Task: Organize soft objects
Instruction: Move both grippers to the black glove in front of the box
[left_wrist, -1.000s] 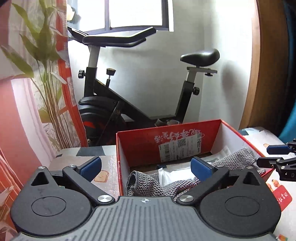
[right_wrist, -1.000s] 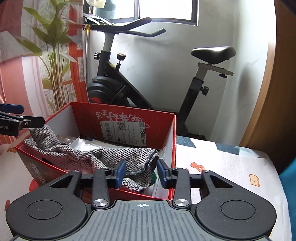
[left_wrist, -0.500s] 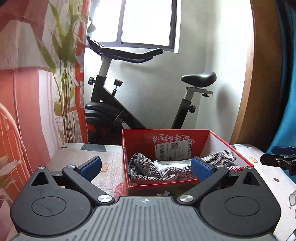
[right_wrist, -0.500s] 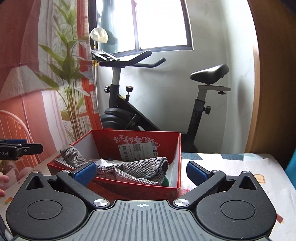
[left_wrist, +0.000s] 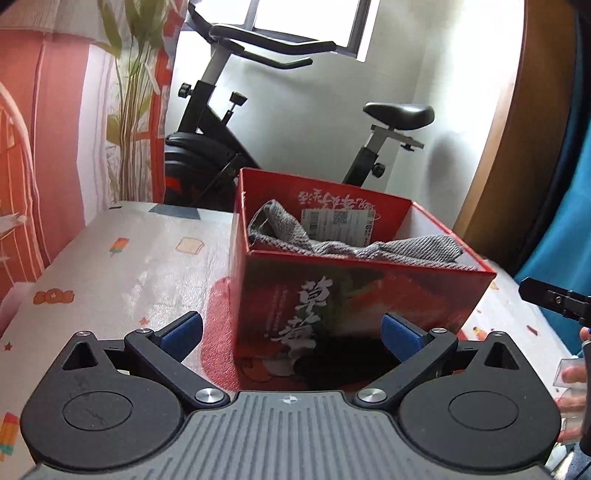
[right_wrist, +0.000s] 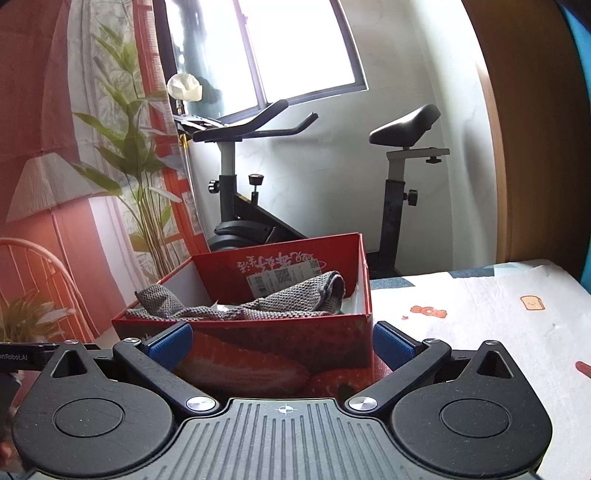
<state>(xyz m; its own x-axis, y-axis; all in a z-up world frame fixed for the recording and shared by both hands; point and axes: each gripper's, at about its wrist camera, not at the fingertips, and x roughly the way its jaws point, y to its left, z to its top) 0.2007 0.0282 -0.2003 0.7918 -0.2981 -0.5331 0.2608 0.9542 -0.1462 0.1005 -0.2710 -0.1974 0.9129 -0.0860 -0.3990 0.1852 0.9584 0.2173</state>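
Note:
A grey knitted cloth (left_wrist: 391, 248) lies draped inside the red cardboard box (left_wrist: 351, 306), its ends resting on the box rim. From the right wrist the same cloth (right_wrist: 280, 301) fills the box (right_wrist: 266, 354). My left gripper (left_wrist: 291, 338) is open, its blue pads wide apart in front of the box with nothing between them. My right gripper (right_wrist: 282, 345) is also open and empty, drawn back from the box's near wall. The other gripper's tip (left_wrist: 554, 297) shows at the right edge.
The box stands on a table with a white cartoon-print cover (left_wrist: 140, 266). Behind it are a black exercise bike (right_wrist: 258, 206), a window, a plant-print curtain (right_wrist: 122, 147) and a wooden door frame. A hand (left_wrist: 574, 376) shows at the lower right.
The right gripper let go of the grey cloth and opened wide. Both grippers drew back and sank from over the box to in front of it; the cloth stays in the box.

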